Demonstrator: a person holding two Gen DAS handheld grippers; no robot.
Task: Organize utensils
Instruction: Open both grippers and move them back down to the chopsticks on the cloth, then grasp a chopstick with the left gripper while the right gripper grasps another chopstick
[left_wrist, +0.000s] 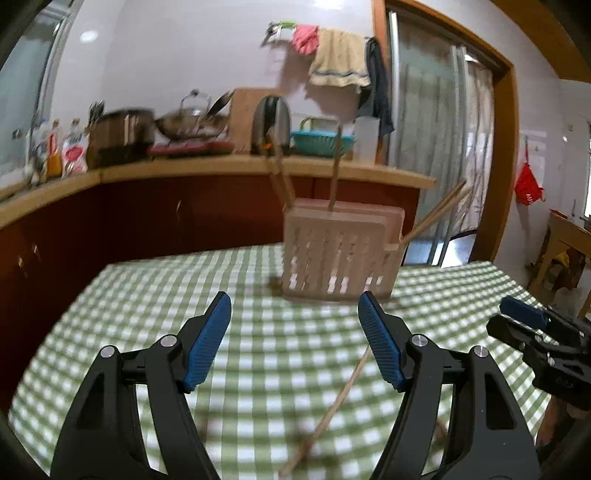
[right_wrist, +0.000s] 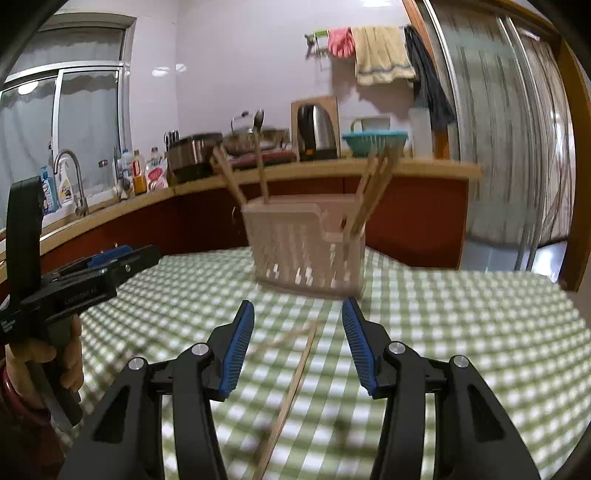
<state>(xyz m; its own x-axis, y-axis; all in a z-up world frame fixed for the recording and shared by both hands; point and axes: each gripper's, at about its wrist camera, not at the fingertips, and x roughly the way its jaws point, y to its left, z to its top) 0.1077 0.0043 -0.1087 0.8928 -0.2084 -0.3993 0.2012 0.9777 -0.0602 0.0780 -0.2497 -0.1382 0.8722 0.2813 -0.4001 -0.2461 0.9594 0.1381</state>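
Both grippers are over the worktop (left_wrist: 110, 295), which has a green and white checked cloth on it. The left gripper (left_wrist: 294, 306) has its jaws spread wide with nothing between the blue pads. The right gripper (right_wrist: 298, 312) is a bit narrower but also apart and not gripping anything. In the right wrist view you can see a hand (right_wrist: 44, 354) wrapped around the left tool's handle at the far left edge.

The pinkish slotted utensil holder (left_wrist: 334, 251) stands upright on the cloth ahead of both grippers, towards the far side of the worktop. It has a main compartment and a smaller side pocket. A few wooden-handled utensils (left_wrist: 282, 177) stick up out of the main part, and a bunch of chopsticks (right_wrist: 373, 192) leans out of the side pocket.

One loose chopstick (left_wrist: 340, 398) lies flat on the cloth, running diagonally below the left jaws. In the right wrist view it runs between and under the right jaws, not touched by either pad. There's something faint lying just beside its far end, too blurry to make out.

Behind it all is a kitchen counter (left_wrist: 221, 164) with a kettle (right_wrist: 317, 133) and a teal basket (right_wrist: 375, 142).
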